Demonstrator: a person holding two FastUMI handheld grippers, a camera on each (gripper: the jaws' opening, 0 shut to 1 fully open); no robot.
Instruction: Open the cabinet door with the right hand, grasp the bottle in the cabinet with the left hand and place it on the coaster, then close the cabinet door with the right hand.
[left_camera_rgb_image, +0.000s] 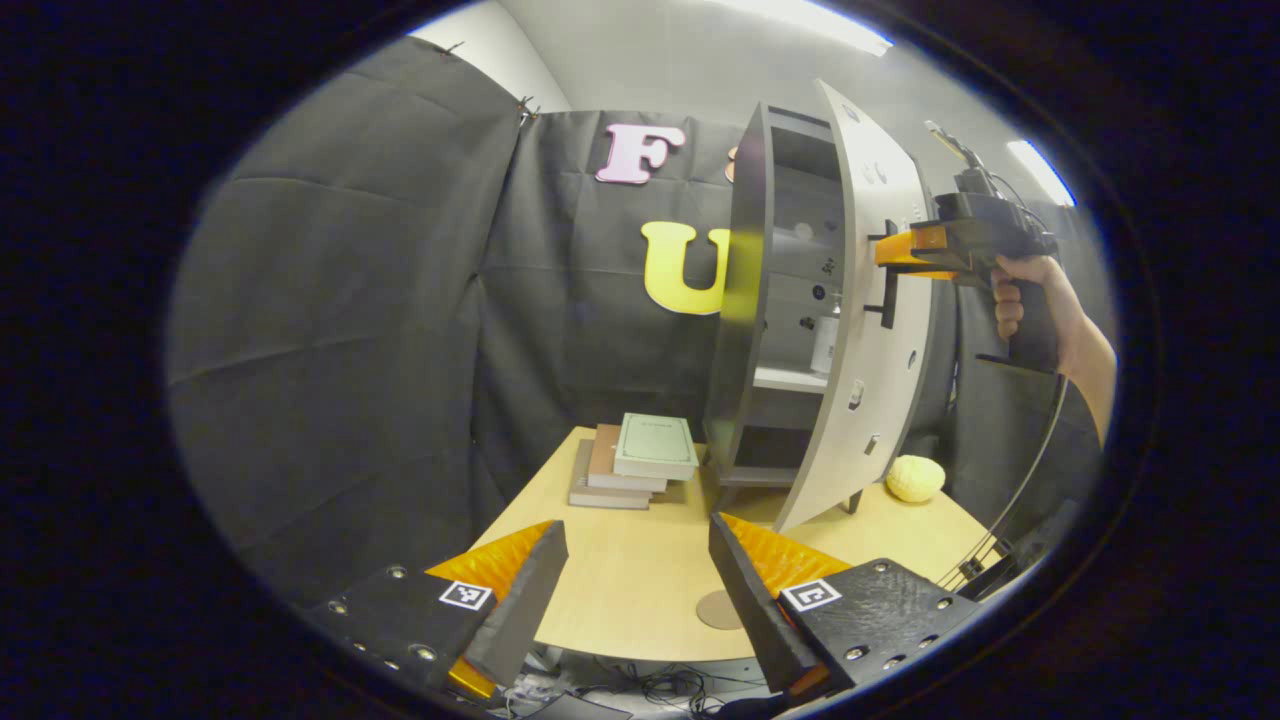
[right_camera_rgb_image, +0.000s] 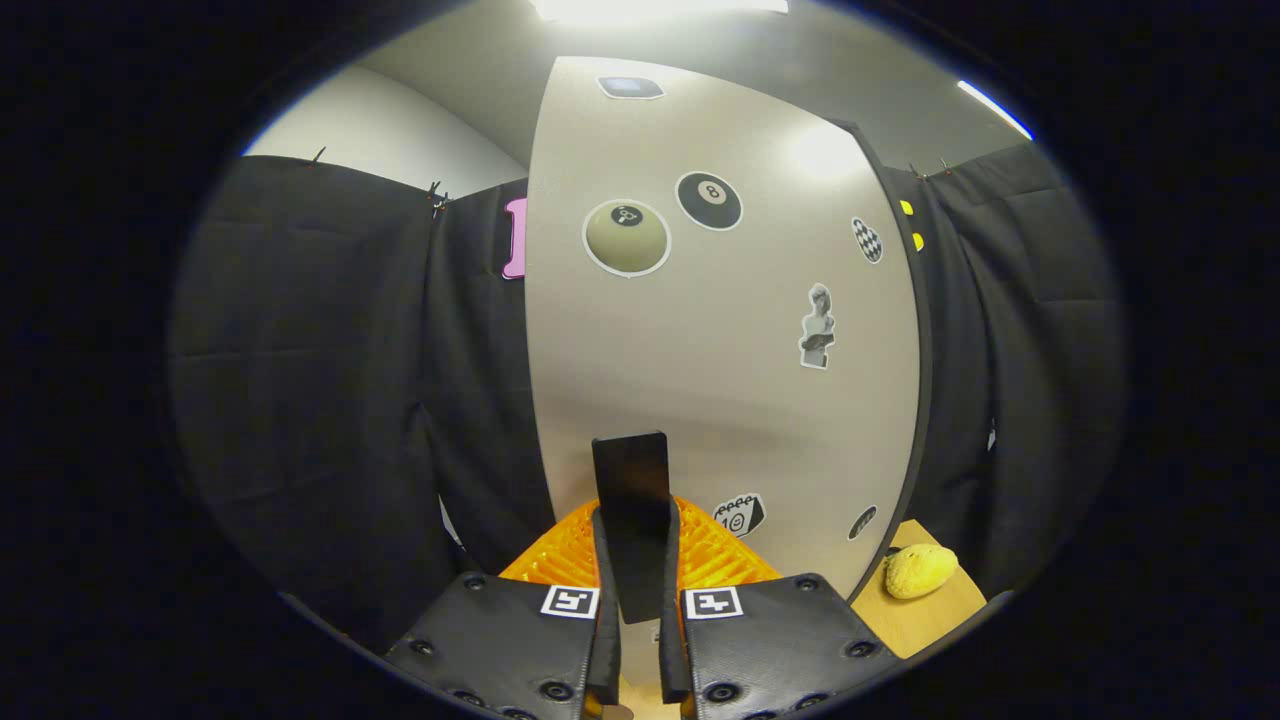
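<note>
your right gripper (right_camera_rgb_image: 634, 585) had its jaws clenched on the door handle (right_camera_rgb_image: 631, 500); the left gripper view caught the bottle (left_camera_rgb_image: 825, 343) inside, left gripper (left_camera_rgb_image: 638, 580) jaws released.

table (left_camera_rgb_image: 640, 580) | on it: books (left_camera_rgb_image: 640, 460), cabinet (left_camera_rgb_image: 790, 330), coaster (left_camera_rgb_image: 720, 609), yellow lumpy object (left_camera_rgb_image: 914, 478)

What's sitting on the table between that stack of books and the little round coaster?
Nothing: in the left gripper view, bare table runs from the books to the coaster.
</note>
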